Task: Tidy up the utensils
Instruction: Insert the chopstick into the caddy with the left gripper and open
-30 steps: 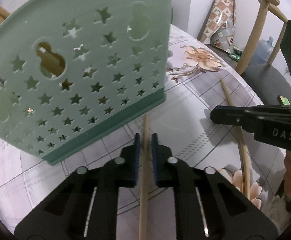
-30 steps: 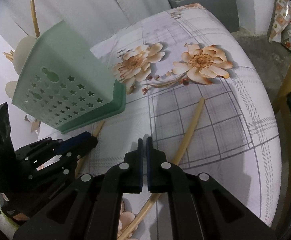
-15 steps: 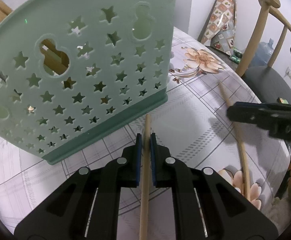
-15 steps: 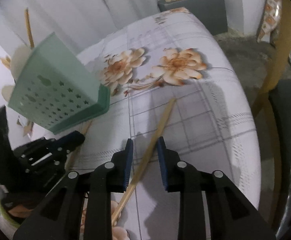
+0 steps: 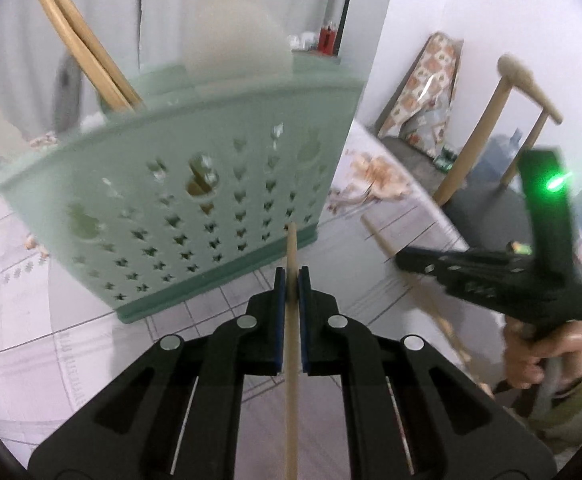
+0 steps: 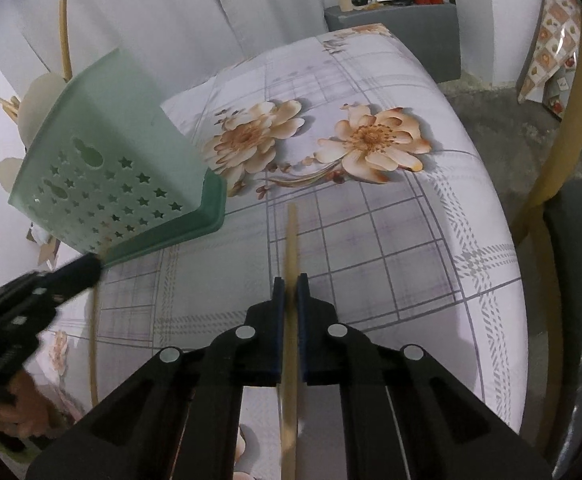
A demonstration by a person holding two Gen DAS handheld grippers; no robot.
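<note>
The left gripper, black with blue pads, is clamped on a thin pale wooden chopstick that runs straight up between its pads, the tip poking out just past them. That tip sits in front of the lower wall of a mint-green plastic utensil basket pierced with star-shaped and gourd-shaped holes. The left view is blurred, so whether the tip touches the basket wall cannot be told. The basket stands on the counter, which is covered by a white cloth printed with grey checks and peach flowers. Inside the basket stand several long wooden sticks leaning to the left, and a pale rounded utensil head rises above its rim.

The right gripper, of the same black build, is clamped on a second wooden chopstick. This one reaches forward beyond the pads over the checked cloth, its far end pointing toward the printed flowers and lying well to the right of the basket. In the right view the left gripper shows at the lower left with its tip near the basket's base, a hand gripping its handle. In the left view the right gripper appears at the right edge, a green light glowing on its upright part, and a hand holding it. A wooden chair back stands beyond the counter's edge.
</note>
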